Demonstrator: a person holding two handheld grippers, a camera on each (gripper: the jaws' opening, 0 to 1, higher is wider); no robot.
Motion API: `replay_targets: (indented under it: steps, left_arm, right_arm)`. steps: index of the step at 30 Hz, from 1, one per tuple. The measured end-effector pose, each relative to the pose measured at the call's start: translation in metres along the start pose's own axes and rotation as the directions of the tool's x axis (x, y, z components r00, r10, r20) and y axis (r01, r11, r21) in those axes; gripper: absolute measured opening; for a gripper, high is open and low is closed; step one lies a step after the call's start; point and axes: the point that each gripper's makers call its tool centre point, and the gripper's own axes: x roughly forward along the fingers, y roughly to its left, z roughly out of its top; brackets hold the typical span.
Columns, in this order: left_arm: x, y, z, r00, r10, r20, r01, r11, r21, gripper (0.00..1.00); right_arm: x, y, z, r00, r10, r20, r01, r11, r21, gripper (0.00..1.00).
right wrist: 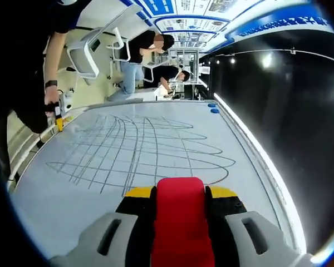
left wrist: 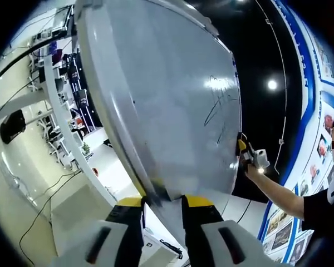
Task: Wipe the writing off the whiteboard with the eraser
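Right gripper point(right wrist: 181, 192) is clamped on the red block eraser point(right wrist: 180, 217), held just short of the scribbled dark loops point(right wrist: 139, 150) on the large white glossy whiteboard point(right wrist: 72, 194); the eraser looks light and probably soft-faced, best pinched by its flanks. Left gripper point(left wrist: 162, 201) has its jaws closed on the board's edge point(left wrist: 156, 192), steadying the slick, rigid panel; it likely shifts under pressure.
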Motion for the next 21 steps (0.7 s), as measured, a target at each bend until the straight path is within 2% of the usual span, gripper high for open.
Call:
replay_targets:
  steps: [9, 21]
  left_arm:
    - [-0.001, -0.001, 0.0, 1.0, 0.01, 0.002, -0.01, 1.0, -0.003, 0.28]
    - [-0.001, -0.003, 0.0, 1.0, 0.014, 0.003, -0.014, 1.0, -0.011, 0.29]
  right_arm:
    - [-0.001, 0.016, 0.002, 1.0, 0.006, -0.001, -0.006, 1.0, -0.006, 0.37]
    - [0.0, 0.035, 0.002, 1.0, -0.024, 0.0, 0.024, 1.0, 0.012, 0.37]
